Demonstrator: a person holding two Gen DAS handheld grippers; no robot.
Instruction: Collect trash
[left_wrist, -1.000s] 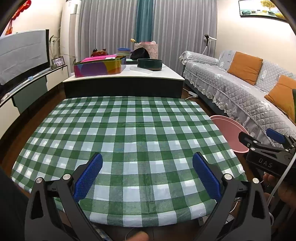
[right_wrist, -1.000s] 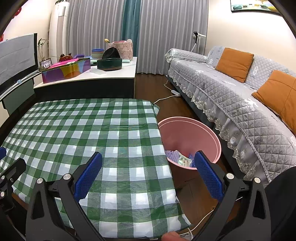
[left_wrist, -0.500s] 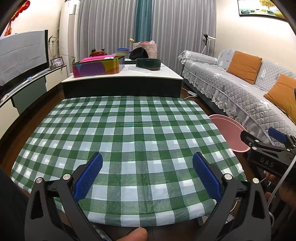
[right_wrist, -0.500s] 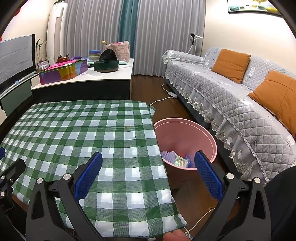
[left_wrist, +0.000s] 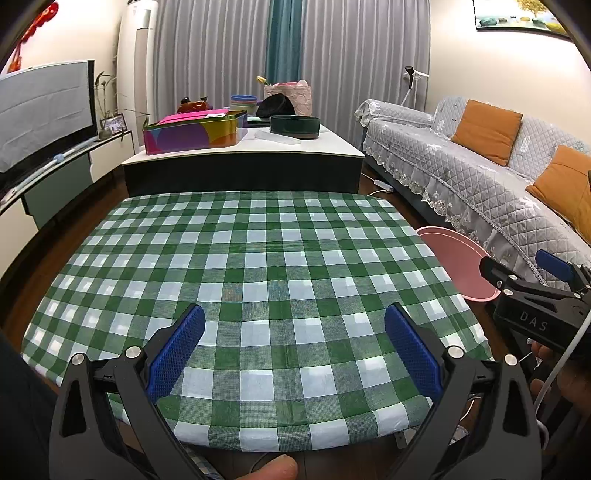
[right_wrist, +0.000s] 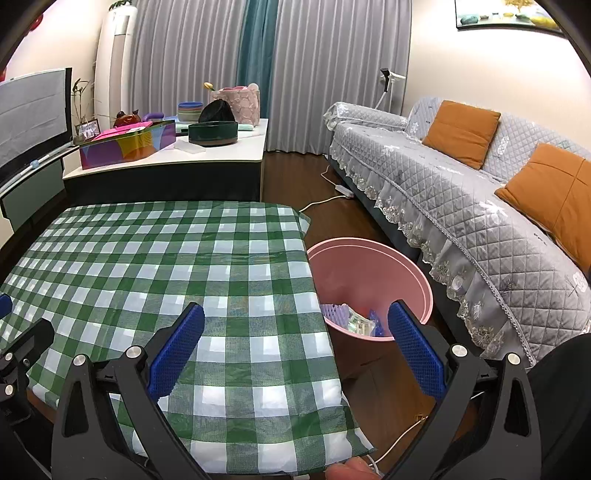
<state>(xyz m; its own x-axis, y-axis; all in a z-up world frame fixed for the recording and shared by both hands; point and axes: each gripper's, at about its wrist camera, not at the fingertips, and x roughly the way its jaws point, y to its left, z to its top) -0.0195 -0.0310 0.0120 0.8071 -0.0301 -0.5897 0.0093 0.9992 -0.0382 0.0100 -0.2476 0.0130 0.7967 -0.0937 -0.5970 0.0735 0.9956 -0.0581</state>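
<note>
Right now, both claws are seen spread wide with nothing between the blue pads. The left gripper (left_wrist: 293, 343) is held above the near edge of the green-and-white checked tablecloth (left_wrist: 258, 266), and the right gripper (right_wrist: 295, 341) is held over the cloth's near right corner, one finger above the cloth and the other above the round pink plastic bin (right_wrist: 391, 266).

The trash (right_wrist: 354, 321) is found inside that bin: a pale purple ridged piece, a printed wrapper and a blue scrap, partly hidden by the right blue pad and the bin's near rim, so the full contents cannot be made out. From the left wrist view only an arc of the bin's rim is shown, cut off by the table edge and by the right gripper's black body.

A fingertip is glimpsed at the bottom edge of each view; the rest of the hands is out of frame.

Open wood floor is seen between the table's right edge and the grey quilted sofa (right_wrist: 461, 199), with the bin standing just beside the table and a white cable (right_wrist: 325, 199) trailing across the floor beyond it.
</note>
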